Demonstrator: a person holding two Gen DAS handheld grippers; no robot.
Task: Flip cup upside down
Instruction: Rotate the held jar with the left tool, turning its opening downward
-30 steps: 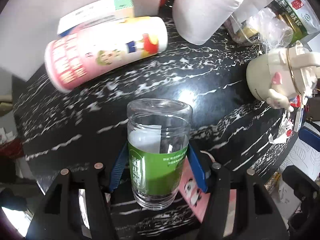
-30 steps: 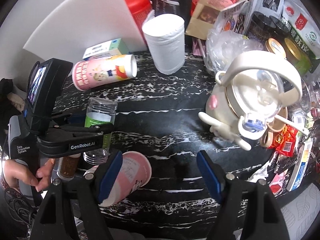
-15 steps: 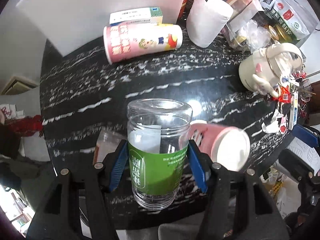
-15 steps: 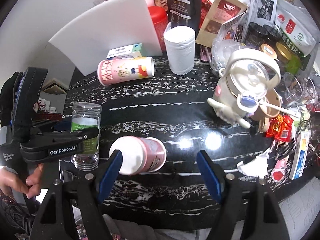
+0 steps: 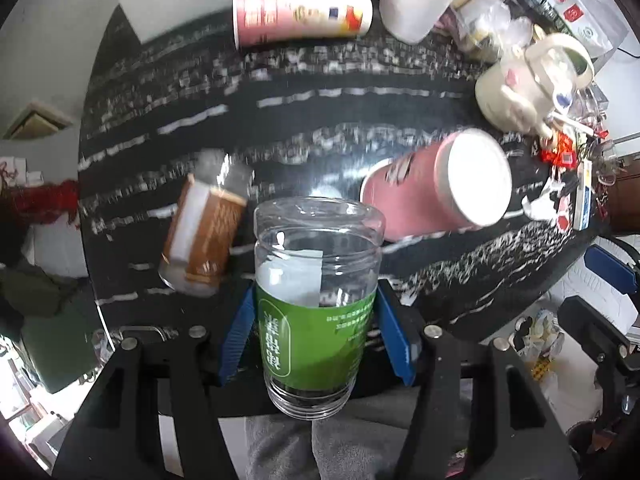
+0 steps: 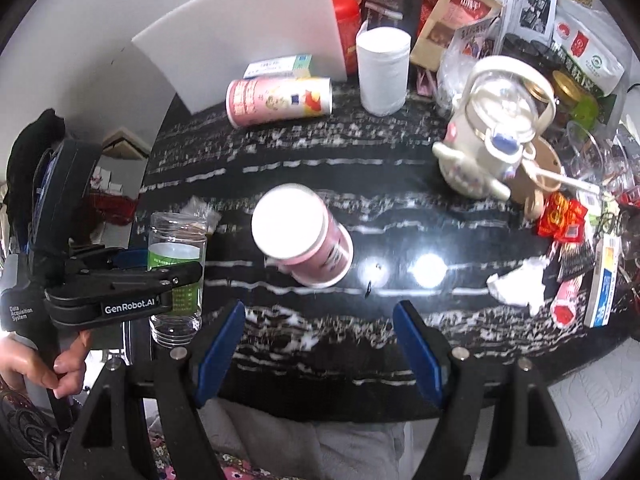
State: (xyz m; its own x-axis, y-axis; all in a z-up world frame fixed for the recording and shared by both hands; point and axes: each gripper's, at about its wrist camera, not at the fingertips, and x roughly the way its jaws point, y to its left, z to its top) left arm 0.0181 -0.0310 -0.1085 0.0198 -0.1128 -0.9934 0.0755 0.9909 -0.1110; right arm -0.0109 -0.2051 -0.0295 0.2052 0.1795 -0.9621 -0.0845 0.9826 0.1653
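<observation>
Left tongs [image 5: 316,336] clamped on clear jar [image 5: 316,300], held upright off counter [image 6: 400,184] edge. Right tongs [image 6: 320,344] spread wide, empty. Pink cup [image 6: 300,240] stands mouth-down directly ahead of right tongs, long axis near vertical; right hand nearer.

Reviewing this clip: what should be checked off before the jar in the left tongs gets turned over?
1. Left tongs shut on the clear jar: ok.
2. Jar upright, mouth up, clear of the table: ok.
3. Jar empty: cannot tell, the green label hides part of the inside.
4. Right tongs open, holding nothing: ok.
5. Bare table surface beside the pink cup for setting down: ok.
</observation>
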